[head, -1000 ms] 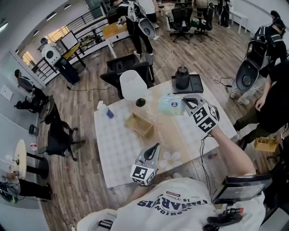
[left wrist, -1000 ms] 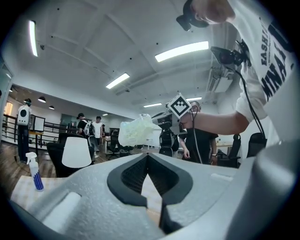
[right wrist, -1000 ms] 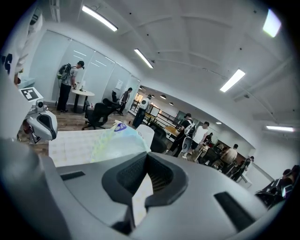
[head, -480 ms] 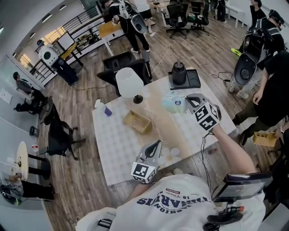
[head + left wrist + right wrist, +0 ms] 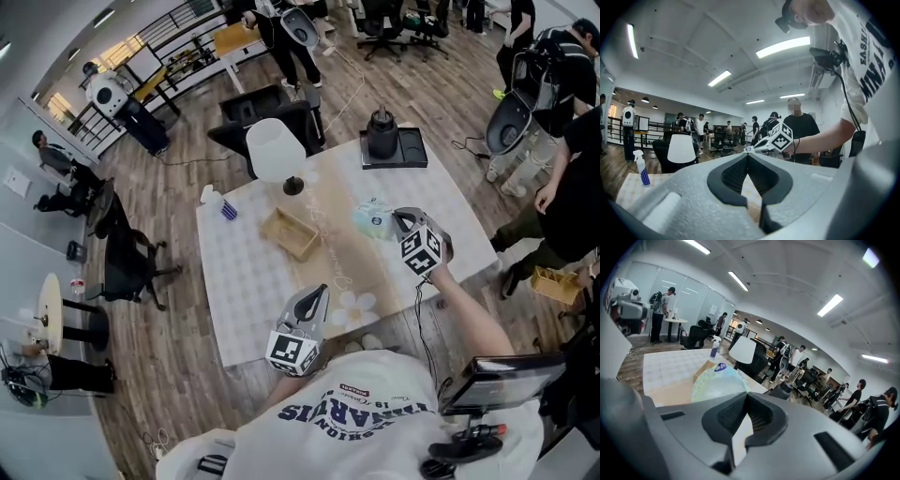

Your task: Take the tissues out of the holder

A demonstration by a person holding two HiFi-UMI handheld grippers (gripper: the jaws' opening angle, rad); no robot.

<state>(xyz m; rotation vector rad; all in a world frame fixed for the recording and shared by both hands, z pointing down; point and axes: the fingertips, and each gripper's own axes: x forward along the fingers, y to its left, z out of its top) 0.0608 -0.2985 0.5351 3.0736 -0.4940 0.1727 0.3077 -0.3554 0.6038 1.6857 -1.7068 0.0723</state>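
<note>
A pale blue-green tissue pack (image 5: 371,221) hangs at the tip of my right gripper (image 5: 397,217), to the right of the open wooden holder (image 5: 291,234). In the right gripper view the pack (image 5: 716,380) lies right against the closed jaws of the right gripper (image 5: 746,395), which pinch its edge. My left gripper (image 5: 322,292) hovers over the table's near edge, shut and empty. In the left gripper view the tips of the left gripper (image 5: 748,156) meet, and the right gripper's marker cube (image 5: 780,137) shows beyond them.
On the white checked tablecloth (image 5: 239,291) stand a white lamp (image 5: 276,152), a spray bottle (image 5: 218,206) and a black kettle on a tray (image 5: 382,141). Small white round pieces (image 5: 356,305) lie near the front edge. Chairs and several people surround the table.
My right gripper has drawn the tissue pack away from the holder and lamp, toward me and to the right. The left gripper stays about where it was.
</note>
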